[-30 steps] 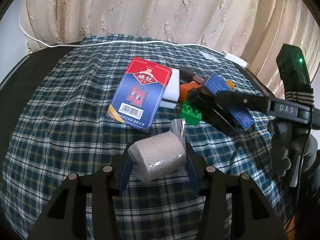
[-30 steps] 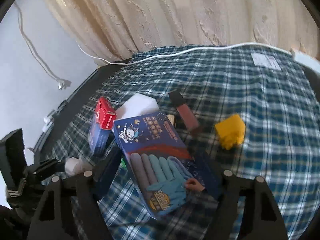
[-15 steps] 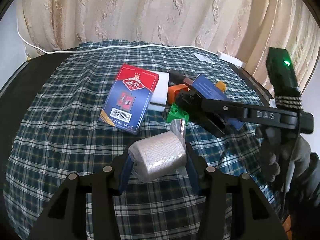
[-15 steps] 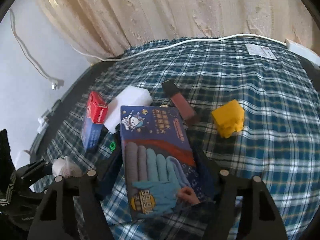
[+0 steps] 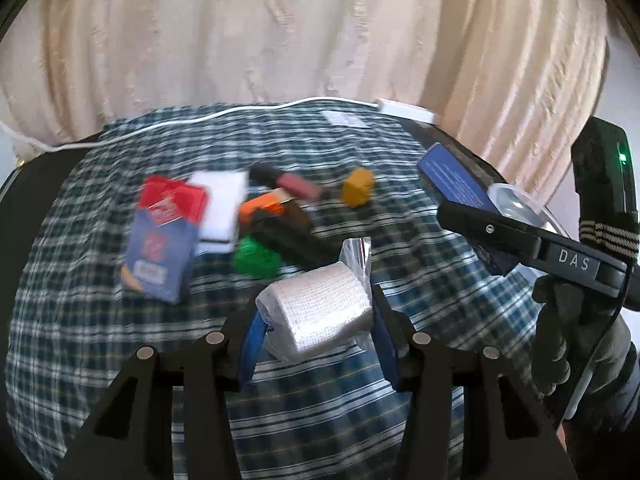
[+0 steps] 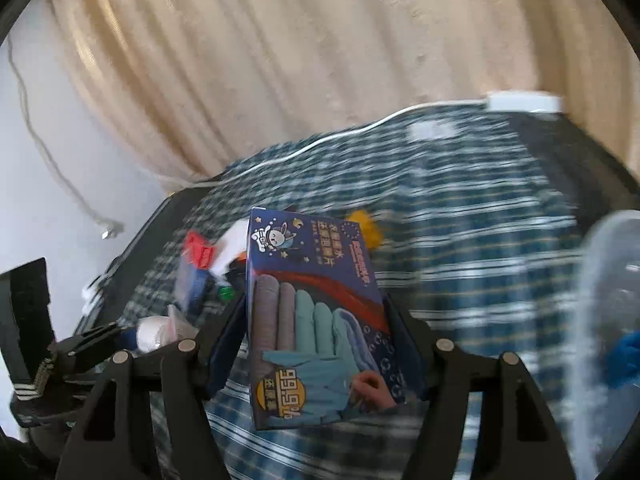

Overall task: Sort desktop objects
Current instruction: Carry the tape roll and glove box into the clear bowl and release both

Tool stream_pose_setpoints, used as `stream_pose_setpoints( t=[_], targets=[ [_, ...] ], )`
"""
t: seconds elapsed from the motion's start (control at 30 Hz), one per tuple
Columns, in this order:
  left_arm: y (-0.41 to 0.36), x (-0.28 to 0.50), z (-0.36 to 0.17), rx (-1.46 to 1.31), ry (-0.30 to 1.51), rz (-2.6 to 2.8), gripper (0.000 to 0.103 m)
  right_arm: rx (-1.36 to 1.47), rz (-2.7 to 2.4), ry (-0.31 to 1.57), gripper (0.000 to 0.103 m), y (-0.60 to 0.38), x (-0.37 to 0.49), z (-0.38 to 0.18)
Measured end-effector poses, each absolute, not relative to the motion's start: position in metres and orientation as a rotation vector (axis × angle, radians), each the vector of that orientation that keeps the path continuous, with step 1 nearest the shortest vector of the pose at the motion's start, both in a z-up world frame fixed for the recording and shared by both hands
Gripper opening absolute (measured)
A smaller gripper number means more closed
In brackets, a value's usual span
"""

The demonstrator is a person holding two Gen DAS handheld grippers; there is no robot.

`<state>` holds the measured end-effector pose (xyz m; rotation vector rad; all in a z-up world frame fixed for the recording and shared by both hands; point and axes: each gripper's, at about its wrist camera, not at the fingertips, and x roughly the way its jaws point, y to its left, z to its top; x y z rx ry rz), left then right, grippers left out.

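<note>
You are working over the checked tablecloth (image 5: 100,320), holding 2 things above it. Your right gripper (image 6: 320,344) is pinching the glove box (image 6: 316,320) by its long sides, off the cloth on the near side of the pile. Your left gripper (image 5: 316,316) is squeezing the wrapped bandage roll (image 5: 316,312), also near of the pile.

The box is sticking far out past the fingers, so a quick swing could be twisting it loose. The soft roll in slick film could be slipping if you ease off.

Only the right view is showing a clear plastic container (image 6: 608,320) right of the box, probably a sorting bin. Only the left view is showing the leftover pile clearly: card box (image 5: 164,240), white block (image 5: 220,208), green brick (image 5: 256,258), yellow piece (image 5: 357,191).
</note>
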<state>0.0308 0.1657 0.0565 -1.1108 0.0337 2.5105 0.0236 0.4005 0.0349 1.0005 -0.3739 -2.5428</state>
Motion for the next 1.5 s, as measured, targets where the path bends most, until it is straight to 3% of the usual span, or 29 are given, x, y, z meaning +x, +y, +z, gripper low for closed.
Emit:
stream_pose_setpoints(
  t=[0.57,1.5],
  targets=[
    [0.288,0.029,0.072,-1.055,0.158,2.27,0.052,0.98,-2.986,-0.548,0.072,0.557,0.08,0.048],
    [0.411,0.002,0.068,-0.998,0.178,2.076,0.052,1.022,-3.156,-0.608,0.072,0.618,0.081,0.04]
  ],
)
